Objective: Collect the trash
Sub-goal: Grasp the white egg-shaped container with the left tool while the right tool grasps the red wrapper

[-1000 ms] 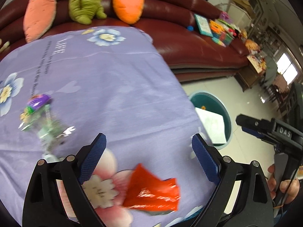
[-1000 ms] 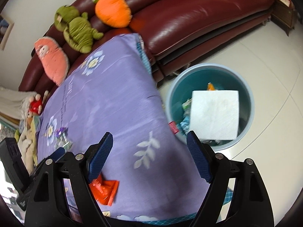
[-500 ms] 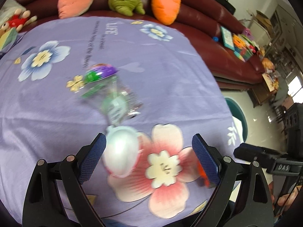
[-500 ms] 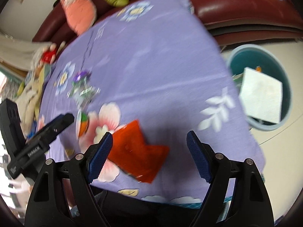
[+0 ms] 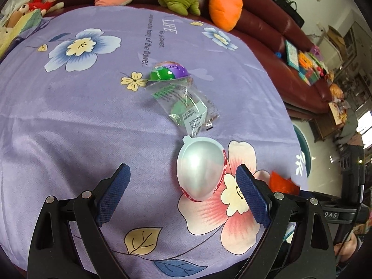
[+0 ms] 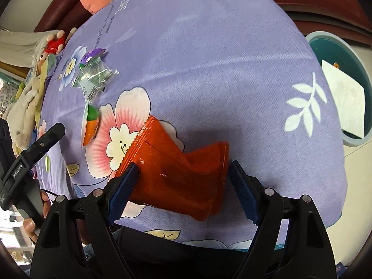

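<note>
On the purple flowered cloth point(image 5: 69, 121) lie several pieces of trash. A silver egg-shaped cup point(image 5: 200, 167) sits between the fingers of my open left gripper point(image 5: 183, 193), close to its right finger. Beyond it are a clear wrapper point(image 5: 188, 102) and a purple-green cup point(image 5: 167, 71). An orange wrapper point(image 6: 176, 167) lies crumpled between the fingers of my open right gripper point(image 6: 183, 179), with its left edge at the left pad. The teal bin point(image 6: 330, 46) stands on the floor at the right, with white paper point(image 6: 344, 97) in it.
A dark red sofa point(image 5: 262, 23) with plush toys point(image 5: 223, 14) runs along the table's far side. Books and toys point(image 5: 307, 65) lie on its right end. The left gripper's black frame point(image 6: 34, 153) and a hand show at the right wrist view's left edge.
Both grippers swung left over the table and came lower. The left one went from above the orange wrapper to the silver cup. The right one went from the bin side to the orange wrapper.
</note>
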Available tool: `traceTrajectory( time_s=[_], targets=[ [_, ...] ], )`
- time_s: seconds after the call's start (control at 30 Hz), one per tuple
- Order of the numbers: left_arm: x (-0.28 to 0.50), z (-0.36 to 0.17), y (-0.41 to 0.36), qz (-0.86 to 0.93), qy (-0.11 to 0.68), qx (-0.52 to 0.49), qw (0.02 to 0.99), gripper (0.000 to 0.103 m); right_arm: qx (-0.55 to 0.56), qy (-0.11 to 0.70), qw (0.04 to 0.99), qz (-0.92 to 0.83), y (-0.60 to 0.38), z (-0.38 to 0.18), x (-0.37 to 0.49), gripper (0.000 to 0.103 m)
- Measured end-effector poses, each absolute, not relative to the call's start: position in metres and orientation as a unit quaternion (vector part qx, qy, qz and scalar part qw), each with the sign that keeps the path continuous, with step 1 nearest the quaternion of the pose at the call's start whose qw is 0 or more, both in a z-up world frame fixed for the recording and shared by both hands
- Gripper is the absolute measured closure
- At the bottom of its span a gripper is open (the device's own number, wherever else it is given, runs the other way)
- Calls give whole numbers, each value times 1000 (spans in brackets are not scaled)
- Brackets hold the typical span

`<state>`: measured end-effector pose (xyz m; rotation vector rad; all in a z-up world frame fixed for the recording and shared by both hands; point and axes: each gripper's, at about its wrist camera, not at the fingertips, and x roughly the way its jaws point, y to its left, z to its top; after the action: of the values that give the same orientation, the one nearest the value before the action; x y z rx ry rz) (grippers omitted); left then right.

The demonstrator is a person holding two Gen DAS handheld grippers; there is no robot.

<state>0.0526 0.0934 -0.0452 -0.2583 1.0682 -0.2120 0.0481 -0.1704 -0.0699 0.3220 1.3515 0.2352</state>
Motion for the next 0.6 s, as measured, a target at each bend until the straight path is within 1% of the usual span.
traceTrajectory(
  time_s=[0.03, 0.07, 0.1, 0.13, 0.17, 0.2, 0.27, 0.6],
  targets=[
    [53, -46, 92, -102, 508, -121, 847, 11, 143, 616, 767, 107, -170, -69, 47, 32],
    [53, -48, 91, -103, 509, -120, 846, 11, 142, 612, 770, 110, -168, -68, 47, 47],
    [53, -49, 90, -105, 511, -119, 845, 11, 147, 611, 769, 118, -167, -67, 47, 57],
    [53, -49, 90, -107, 512, -118, 844, 11, 148, 609, 770, 121, -166, -67, 48, 61],
    [53, -50, 88, -109, 514, -116, 843, 11, 147, 607, 771, 123, -165, -66, 48, 70],
    [54, -51, 86, -111, 516, -112, 842, 11, 147, 603, 774, 123, -165, -64, 48, 75],
    [55, -53, 81, -115, 519, -108, 840, 11, 152, 595, 780, 121, -167, -60, 50, 76],
    [68, -70, 60, -129, 532, -90, 832, 12, 178, 560, 804, 95, -202, -38, 58, 77]
  ],
)
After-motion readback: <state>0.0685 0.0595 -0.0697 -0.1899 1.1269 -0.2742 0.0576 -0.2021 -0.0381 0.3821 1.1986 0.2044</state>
